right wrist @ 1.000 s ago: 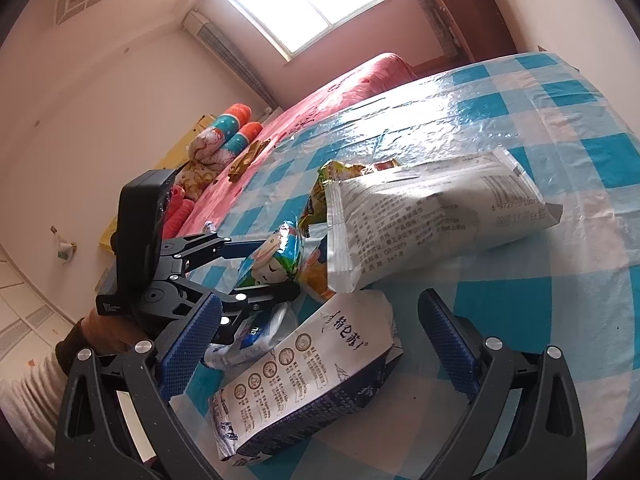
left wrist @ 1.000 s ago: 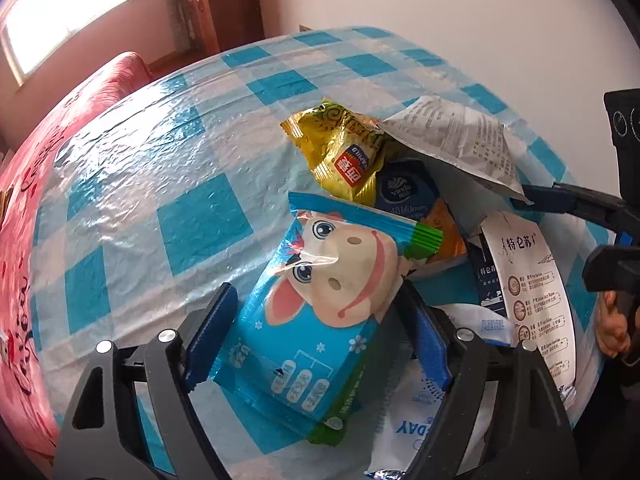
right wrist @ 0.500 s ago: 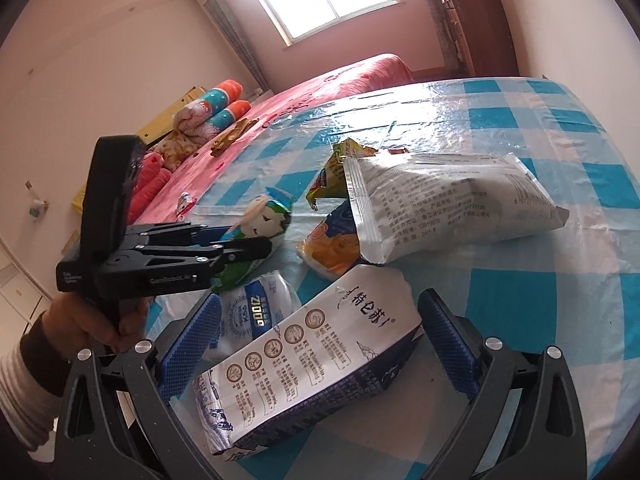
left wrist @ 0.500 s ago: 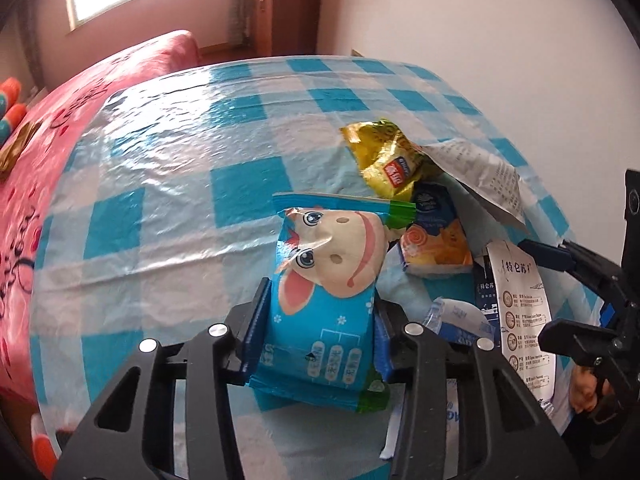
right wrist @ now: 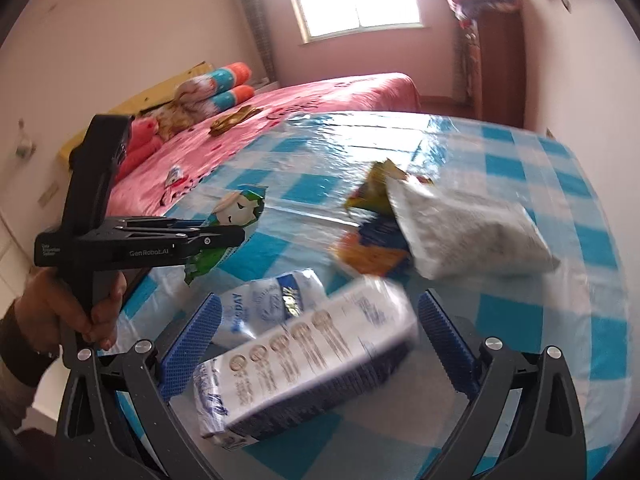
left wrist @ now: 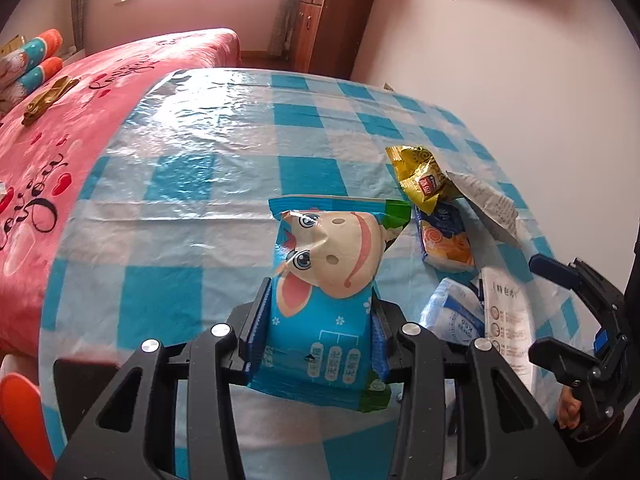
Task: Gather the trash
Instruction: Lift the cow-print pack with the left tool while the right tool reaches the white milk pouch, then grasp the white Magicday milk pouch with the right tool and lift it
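Note:
My left gripper (left wrist: 318,320) is shut on a blue snack packet with a cartoon cow face (left wrist: 326,280) and holds it above the checked table (left wrist: 224,168); the packet also shows in the right wrist view (right wrist: 236,212). My right gripper (right wrist: 320,340) is open, with a white and dark blue printed bag (right wrist: 308,364) lying between its fingers on the table. Other wrappers lie close by: a yellow one (left wrist: 422,178), an orange and blue one (left wrist: 446,240), a white and blue one (right wrist: 268,304) and a large white bag (right wrist: 468,232).
A bed with a pink cover (left wrist: 44,120) and rolled cushions (right wrist: 224,84) stands beyond the table's left edge. A brown wooden cabinet (left wrist: 328,24) stands at the back by the wall (left wrist: 500,60), which runs along the table's right side.
My left gripper has shut on the cow packet and lifted it off the table, tilting up. My right gripper has moved in over the printed bag, still open.

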Motion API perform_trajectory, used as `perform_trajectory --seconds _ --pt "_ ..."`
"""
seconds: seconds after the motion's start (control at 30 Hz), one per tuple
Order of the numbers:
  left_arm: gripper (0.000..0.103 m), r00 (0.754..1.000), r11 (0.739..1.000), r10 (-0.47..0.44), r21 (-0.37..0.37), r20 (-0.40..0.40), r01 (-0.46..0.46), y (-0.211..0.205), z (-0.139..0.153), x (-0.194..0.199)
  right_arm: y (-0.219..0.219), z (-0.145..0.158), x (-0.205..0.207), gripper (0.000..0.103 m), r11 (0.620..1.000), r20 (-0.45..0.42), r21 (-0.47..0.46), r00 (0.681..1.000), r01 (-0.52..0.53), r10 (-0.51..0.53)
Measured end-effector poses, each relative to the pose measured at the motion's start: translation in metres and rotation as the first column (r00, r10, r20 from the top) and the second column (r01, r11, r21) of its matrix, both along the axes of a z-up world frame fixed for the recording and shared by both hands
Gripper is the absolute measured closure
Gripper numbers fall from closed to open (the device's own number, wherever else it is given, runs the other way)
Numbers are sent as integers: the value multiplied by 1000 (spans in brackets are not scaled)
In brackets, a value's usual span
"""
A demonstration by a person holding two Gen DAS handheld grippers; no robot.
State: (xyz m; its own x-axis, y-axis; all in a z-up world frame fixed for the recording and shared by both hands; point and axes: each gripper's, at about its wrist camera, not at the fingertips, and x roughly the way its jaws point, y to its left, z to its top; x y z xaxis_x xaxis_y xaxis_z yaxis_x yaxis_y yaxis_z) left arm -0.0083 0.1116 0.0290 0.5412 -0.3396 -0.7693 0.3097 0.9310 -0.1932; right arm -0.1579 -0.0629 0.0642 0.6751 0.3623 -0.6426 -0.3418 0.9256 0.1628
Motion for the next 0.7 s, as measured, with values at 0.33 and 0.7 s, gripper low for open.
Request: perform_trajectory --seconds 0.33,0.7 --pt "60 999 999 28 -39 38 -27 24 17 -31 40 -8 15 6 989 -101 -65 987 -132 125" --pt "60 997 995 60 -77 50 -56 54 26 -54 69 -29 41 6 963 -234 -144 953 -227 190"
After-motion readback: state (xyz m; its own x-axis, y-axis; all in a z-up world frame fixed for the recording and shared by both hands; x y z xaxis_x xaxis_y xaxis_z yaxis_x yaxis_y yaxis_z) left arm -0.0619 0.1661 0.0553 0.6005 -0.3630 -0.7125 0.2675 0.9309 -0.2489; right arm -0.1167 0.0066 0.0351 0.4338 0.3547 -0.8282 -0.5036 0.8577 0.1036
